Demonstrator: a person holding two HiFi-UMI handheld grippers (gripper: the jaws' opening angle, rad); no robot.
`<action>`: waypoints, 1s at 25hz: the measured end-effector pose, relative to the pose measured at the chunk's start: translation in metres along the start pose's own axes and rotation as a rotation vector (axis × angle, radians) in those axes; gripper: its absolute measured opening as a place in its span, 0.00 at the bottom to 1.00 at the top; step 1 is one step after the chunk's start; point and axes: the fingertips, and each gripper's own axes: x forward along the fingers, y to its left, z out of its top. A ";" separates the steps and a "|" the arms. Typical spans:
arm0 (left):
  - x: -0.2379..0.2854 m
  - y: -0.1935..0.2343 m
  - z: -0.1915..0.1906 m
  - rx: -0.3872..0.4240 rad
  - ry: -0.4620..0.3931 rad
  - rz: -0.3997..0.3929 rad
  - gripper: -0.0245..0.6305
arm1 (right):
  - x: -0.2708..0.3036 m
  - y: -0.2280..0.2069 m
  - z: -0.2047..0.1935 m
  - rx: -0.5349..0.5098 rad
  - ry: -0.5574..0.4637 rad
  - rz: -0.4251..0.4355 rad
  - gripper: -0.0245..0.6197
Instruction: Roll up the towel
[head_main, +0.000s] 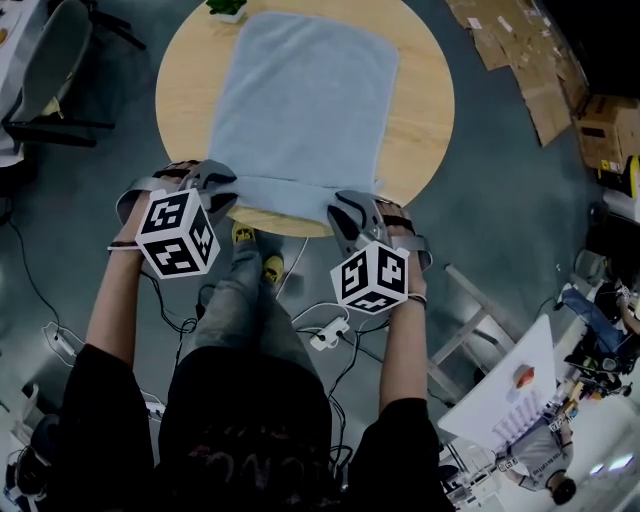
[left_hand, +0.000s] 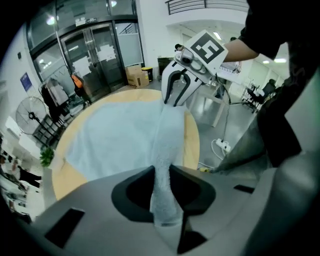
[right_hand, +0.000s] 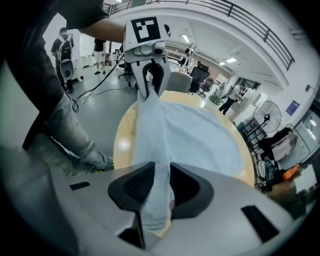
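L gripper: jaws clamped on towel. Pale blue terry pinched betw. the dark pads, and a thick fold of it runs up and out of the jaws. Grip is at towel's near-left corner.

R gripper: same. Jaws closed on a fold of towel at near-right corner, cloth filling the gap betw. pads.

Both grippers point steeply down, side by side, well apart. Towel's near edge is stretched betw. them as a raised, doubled-over band. Each gripper view shows the other gripper at far end of that band, pinching it. Marker cubes sit on the grippers' backs, toward the person; forearms bare, black top.

Rest of towel lies flat and spread on the round wooden table, covering most of the middle, w/ bare wood left and right. The held band sits about over table's near rim; far edge is close to far rim.

Potted plant, small, at far rim just beside towel's far-left corner; contact can't be told.

Below table: person's grey trouser leg and yellow shoes by near rim. White power strip w/ cables on grey floor.

Farther out: flattened cardboard on floor far right. Standing fan off to one side of the table.
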 end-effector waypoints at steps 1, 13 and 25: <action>0.002 -0.005 -0.001 -0.023 0.002 -0.059 0.18 | -0.002 -0.004 0.001 0.009 -0.004 -0.001 0.20; 0.000 -0.036 -0.004 -0.153 -0.025 -0.398 0.15 | -0.007 0.035 -0.005 -0.143 0.044 0.048 0.50; 0.000 -0.036 -0.005 -0.106 -0.046 -0.551 0.16 | -0.007 0.053 -0.007 0.217 0.126 0.539 0.17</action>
